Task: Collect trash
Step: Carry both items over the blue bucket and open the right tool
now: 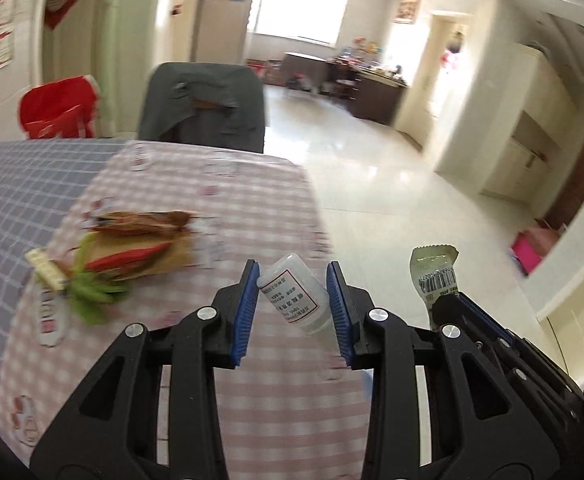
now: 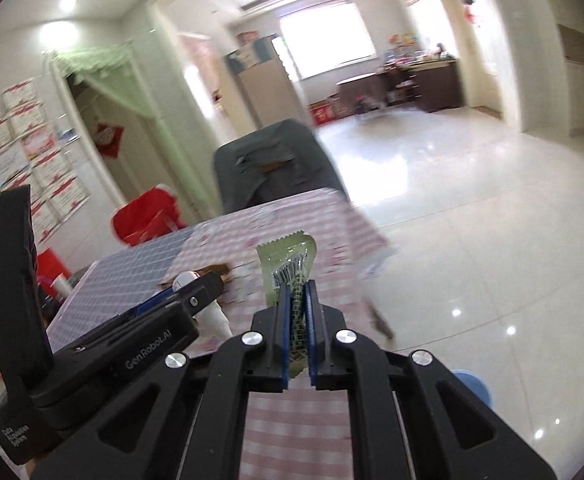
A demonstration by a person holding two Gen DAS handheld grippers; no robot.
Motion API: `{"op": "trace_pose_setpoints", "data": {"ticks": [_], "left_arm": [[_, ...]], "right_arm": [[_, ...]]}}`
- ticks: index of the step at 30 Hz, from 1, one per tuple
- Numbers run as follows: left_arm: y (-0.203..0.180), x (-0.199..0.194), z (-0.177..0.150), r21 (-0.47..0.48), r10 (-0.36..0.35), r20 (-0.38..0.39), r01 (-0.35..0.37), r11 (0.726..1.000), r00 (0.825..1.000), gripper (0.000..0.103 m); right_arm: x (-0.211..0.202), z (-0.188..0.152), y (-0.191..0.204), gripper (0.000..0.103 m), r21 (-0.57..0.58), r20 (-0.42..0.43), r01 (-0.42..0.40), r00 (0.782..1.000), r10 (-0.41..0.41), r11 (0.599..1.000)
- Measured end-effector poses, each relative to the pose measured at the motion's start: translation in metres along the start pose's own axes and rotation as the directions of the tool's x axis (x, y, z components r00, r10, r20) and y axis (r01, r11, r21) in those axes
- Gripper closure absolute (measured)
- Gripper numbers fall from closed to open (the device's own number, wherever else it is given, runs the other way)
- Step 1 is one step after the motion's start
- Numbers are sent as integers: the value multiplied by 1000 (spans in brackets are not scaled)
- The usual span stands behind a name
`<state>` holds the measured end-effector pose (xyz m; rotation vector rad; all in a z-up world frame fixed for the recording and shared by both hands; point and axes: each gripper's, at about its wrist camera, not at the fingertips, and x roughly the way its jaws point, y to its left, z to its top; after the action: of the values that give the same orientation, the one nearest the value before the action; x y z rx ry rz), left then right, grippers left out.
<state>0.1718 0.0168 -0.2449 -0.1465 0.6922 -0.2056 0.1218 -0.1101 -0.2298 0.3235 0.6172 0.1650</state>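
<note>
Two grippers are up over the near edge of the table, each with a piece of trash. The left gripper (image 1: 293, 296) clamps a small translucent plastic bottle (image 1: 292, 294) between its blue pads (image 1: 247, 308); the bottle sits tilted, its printed label facing the camera, cap end up and to the left. Just to its right, the right gripper (image 2: 296, 322) is closed tight on a thin clear-green wrapper (image 2: 287, 266), whose crimped top and barcode stick up above the fingertips; the same wrapper (image 1: 436, 270) shows from the left wrist view, held over the floor beside the table edge.

Below both lies a pink checked tablecloth (image 1: 251, 200), meeting a blue-grey checked cloth (image 1: 23, 184) on the left. More litter (image 1: 131, 248) stays on the pink cloth, left of the bottle: brown, red and green wrappers, blurred. Beyond the far edge stands a chair draped with a grey garment (image 1: 203, 104), and to its left a red bag (image 1: 57, 108). A pale tiled floor (image 1: 392, 200) stretches away on the right.
</note>
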Motion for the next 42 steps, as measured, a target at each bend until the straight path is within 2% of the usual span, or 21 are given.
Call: {"op": "trace_pose_setpoints", "data": {"ticks": [7,12,14,15,24,31,39,40,42], "left_arm": [[-61,18,-7,56,-95,-38,97,994,995,69],[-94,31,-14,68,-133,-70,138,988,989,69],[-104,35,-15,72,-139,-74,144,987,988,69],[-108,38,-15,70,-141,-77,146,987,987,69],[-139,51,-23,66,-152,-95,158,985,984,69],[-155,56,-28,82,-160,-106,169,982,981,69],[-163,59,-28,86,-160,-113,170,982,981,68],[-164,60,-29,83,-154,-114,163,983,982,66],[-162,60,-27,68,-136,-108,143,987,985,44]], "right_arm": [[-33,4,-56,95,54,38,119,992,-121,991],[-42,4,-89,92,108,44,135,989,-141,985],[-41,3,-100,85,126,42,151,987,-158,980],[-42,1,-103,73,127,44,153,986,-160,980],[-63,2,-129,65,148,88,207,971,-221,967],[-71,4,-146,51,158,109,236,961,-254,959],[-72,6,-153,47,179,103,269,951,-290,946],[-73,6,-153,46,181,106,270,951,-292,946],[-75,6,-152,46,189,111,274,948,-297,943]]}}
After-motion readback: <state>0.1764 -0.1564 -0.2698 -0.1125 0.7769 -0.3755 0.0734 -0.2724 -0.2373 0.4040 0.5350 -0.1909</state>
